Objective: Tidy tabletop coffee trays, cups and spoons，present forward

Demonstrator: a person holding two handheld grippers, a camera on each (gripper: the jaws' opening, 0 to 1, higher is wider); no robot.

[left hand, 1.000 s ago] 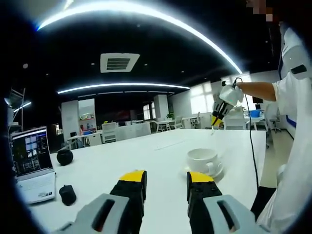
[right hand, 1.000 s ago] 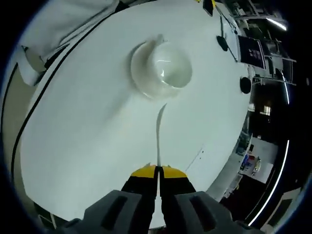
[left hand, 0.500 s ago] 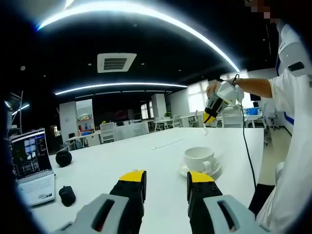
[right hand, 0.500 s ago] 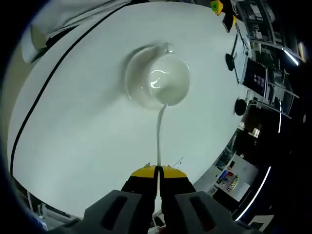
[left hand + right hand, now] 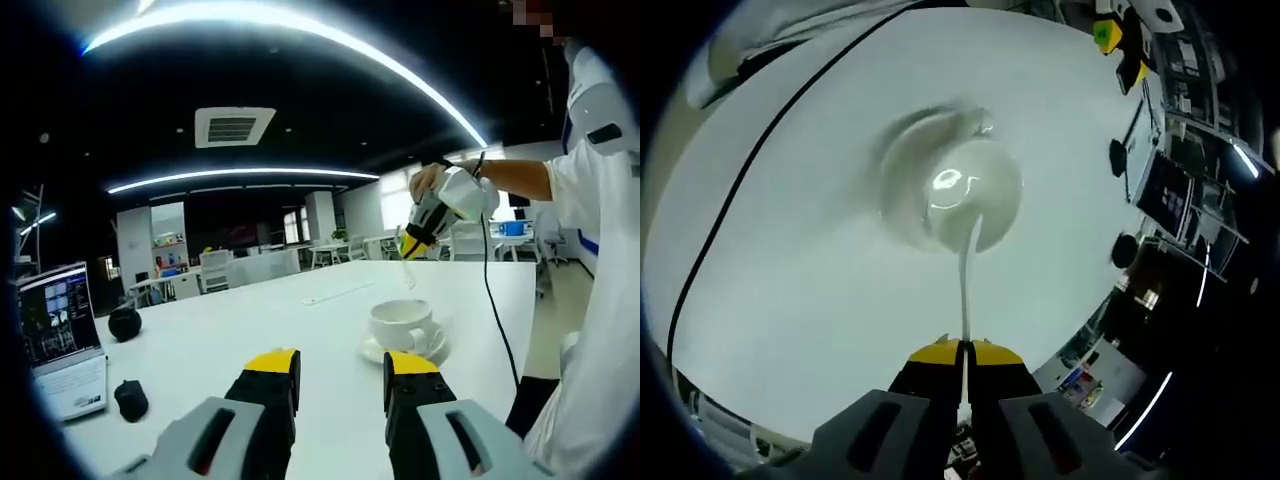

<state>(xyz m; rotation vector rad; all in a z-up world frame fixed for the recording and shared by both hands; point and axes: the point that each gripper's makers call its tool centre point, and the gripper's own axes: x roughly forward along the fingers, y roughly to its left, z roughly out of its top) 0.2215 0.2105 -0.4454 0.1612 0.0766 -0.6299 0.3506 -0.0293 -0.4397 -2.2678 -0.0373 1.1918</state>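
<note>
**Spoon held over the cup**

Your right gripper was clamped tight on the handle of a spoon, jaws pressed together with the spoon reaching straight ahead, its bowl end over the cup. In the left gripper view that same gripper hung above the cup, which sat on its saucer on the white table. Your left gripper was low over the table, jaws parted, holding nothing. A laptop and a mouse lay off to its left.
</note>
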